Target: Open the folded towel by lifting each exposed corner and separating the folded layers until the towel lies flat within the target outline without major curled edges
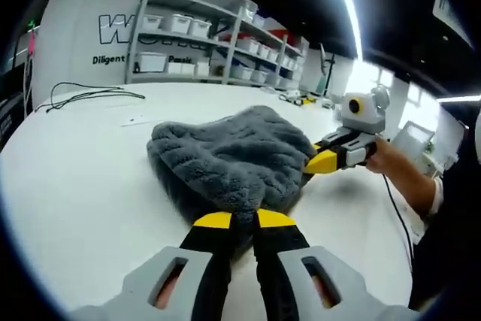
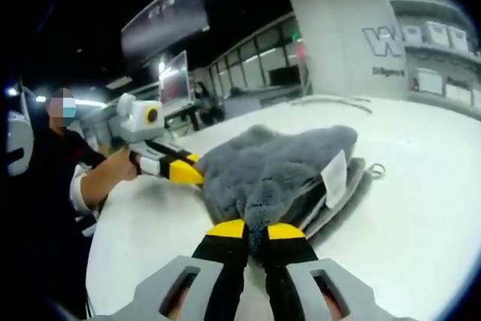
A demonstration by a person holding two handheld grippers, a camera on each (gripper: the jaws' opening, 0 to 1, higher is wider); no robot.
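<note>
A grey fluffy towel (image 1: pixel 225 155) lies bunched and folded on the white table (image 1: pixel 75 171). My left gripper (image 1: pixel 244 219) is shut on the towel's near edge, pile pinched between its yellow tips. My right gripper (image 1: pixel 319 159) comes in from the right, held by a hand (image 1: pixel 398 167), and bites the towel's right edge. In the right gripper view, my right gripper (image 2: pixel 255 229) is shut on the towel (image 2: pixel 278 159), and my left gripper (image 2: pixel 188 173) grips its far left edge. A white label (image 2: pixel 334 178) hangs off the towel's right side, over stacked layers.
Shelves with white bins (image 1: pixel 195 35) stand behind the table. A black cable (image 1: pixel 83 97) lies at the far left. A small metal ring (image 2: pixel 376 169) sits beside the towel. A person's sleeve (image 2: pixel 83 186) is at the table's edge, with a monitor (image 2: pixel 173 77) beyond.
</note>
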